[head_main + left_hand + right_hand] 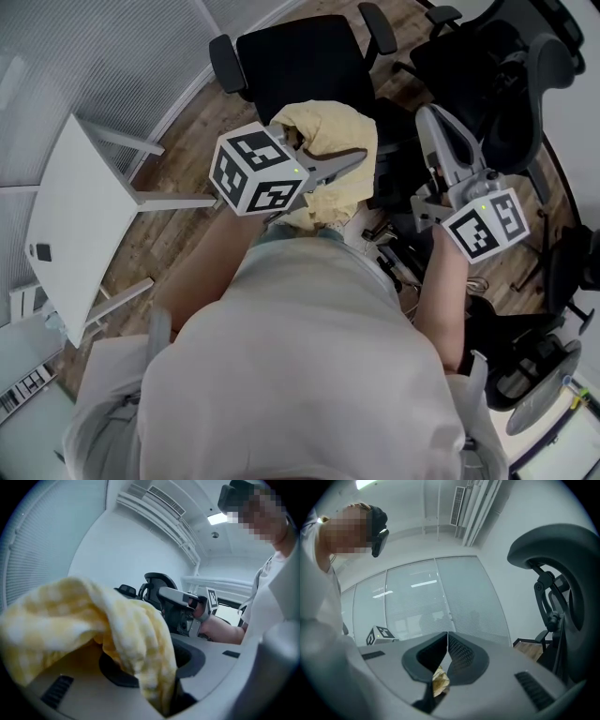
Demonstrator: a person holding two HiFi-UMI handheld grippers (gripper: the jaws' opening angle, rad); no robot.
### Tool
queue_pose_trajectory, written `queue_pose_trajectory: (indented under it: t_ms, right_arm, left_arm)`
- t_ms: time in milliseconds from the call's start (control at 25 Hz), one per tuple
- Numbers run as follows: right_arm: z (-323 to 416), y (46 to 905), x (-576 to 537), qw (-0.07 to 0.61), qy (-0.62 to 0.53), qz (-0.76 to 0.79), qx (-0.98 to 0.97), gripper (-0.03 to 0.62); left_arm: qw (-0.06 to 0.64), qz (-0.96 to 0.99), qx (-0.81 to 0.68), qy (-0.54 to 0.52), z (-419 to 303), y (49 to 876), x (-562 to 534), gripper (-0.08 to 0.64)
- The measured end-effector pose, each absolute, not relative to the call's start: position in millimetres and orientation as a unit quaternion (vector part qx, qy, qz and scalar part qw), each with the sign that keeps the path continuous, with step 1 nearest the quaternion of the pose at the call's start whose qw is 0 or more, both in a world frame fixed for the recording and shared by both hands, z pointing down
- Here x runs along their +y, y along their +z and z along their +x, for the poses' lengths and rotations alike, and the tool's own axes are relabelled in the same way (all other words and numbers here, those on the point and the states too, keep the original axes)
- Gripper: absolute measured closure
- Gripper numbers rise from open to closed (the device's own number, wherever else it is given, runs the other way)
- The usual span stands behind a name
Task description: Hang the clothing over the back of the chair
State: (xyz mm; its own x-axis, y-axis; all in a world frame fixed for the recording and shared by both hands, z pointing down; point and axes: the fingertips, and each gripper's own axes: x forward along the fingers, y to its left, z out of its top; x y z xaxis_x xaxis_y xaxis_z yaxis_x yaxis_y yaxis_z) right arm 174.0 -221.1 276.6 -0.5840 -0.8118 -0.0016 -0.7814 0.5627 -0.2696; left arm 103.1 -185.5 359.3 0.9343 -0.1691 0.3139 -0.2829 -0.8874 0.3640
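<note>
Clearly the left claw (359, 157) has hold of the yellow checked cloth (323, 131). Its jaws stand partly apart, with a thick fold bunched between them and the rest heaped over the upper jaw. The right claw (447, 641) is closed, tips meeting. A small yellowish scrap sits low in its throat, and I cannot tell whether it is a corner of the same cloth.

In the head view the left forearm reaches out from the body toward 12 o'clock, and its claw is turned to point toward 3 o'clock. The right forearm rises at about 2 o'clock, with its claw aimed toward 11 o'clock and well apart from the bundle.

The cloth hangs in the air at 12 o'clock, in front of a black office chair (300, 56). It is not over the backrest. More dark chairs (525, 84) crowd the 1 to 3 o'clock side. A white tabletop (66, 216) lies at 9 o'clock.
</note>
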Motion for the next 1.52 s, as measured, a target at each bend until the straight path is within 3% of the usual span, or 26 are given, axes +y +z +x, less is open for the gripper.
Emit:
queue_pose_trajectory:
  t_ms: [520,680,920,1120,1520]
  right_arm:
    - [146.4,297.0,-216.0,0.029,-0.157,-0.383,0.910,0.559]
    - [125.8,310.6,-214.4,-0.009,-0.180,-0.342,0.922,0.451]
    - [93.3,332.4,-209.7,-0.087,-0.190,-0.284,0.936,0.382]
    - [80.0,346.8,-210.8,-0.123,-0.197,-0.258,0.938,0.385]
    - [79.9,346.3,-210.9,-0.124,-0.195,-0.260,0.938,0.491]
  left_arm:
    - [0.208,0.944,-0.137,0.218,104.6,383.0,-178.5,0.362]
    - [0.198,0.942,-0.141,0.231,104.6,385.1,-178.3,0.347]
    - [0.204,0.943,-0.137,0.226,104.8,383.6,-179.4,0.345]
    - [0.202,0.942,-0.141,0.230,104.5,384.3,-180.6,0.345]
    - [0.201,0.942,-0.140,0.228,103.1,383.5,-181.9,0.345]
